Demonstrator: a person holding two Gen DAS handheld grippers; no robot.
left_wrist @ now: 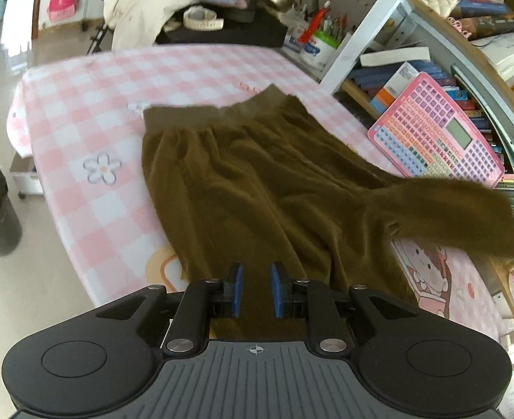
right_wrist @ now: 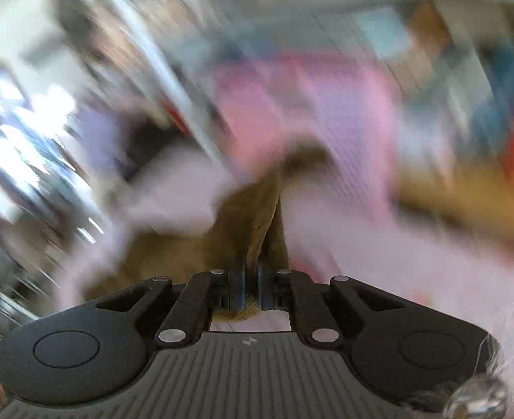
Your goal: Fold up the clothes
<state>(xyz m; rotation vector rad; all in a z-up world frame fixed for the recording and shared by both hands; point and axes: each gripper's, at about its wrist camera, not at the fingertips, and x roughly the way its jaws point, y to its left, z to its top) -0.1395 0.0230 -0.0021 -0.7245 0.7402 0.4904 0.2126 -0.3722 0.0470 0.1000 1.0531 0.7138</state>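
A: Where is the skirt (left_wrist: 257,181)?

B: It lies flat on the pink checked table (left_wrist: 92,104), stretching away ahead of the left claw (left_wrist: 257,289), waistband at the far end. The near hem runs under that claw's blue pads (left_wrist: 237,288).

A: Does the left claw hold it?

B: The jaws stand a little apart with brown cloth between them. Whether the pads press on the cloth I cannot tell; I see a gap.

A: And the right claw (right_wrist: 251,286)?

B: Its own view is heavily smeared, but the jaws stand close together with a tuft of brown cloth pinched between them, rising ahead of the tips. From the left view, a corner of the hem is lifted off the table, ahead and to the right of the left claw, in front of the pink keyboard toy (left_wrist: 441,129).

A: So how far along is the fold?

B: Barely begun, I judge. The skirt is spread out and no crease shows yet. One corner is up; the flap is not yet laid over the body, and every later fold is left.
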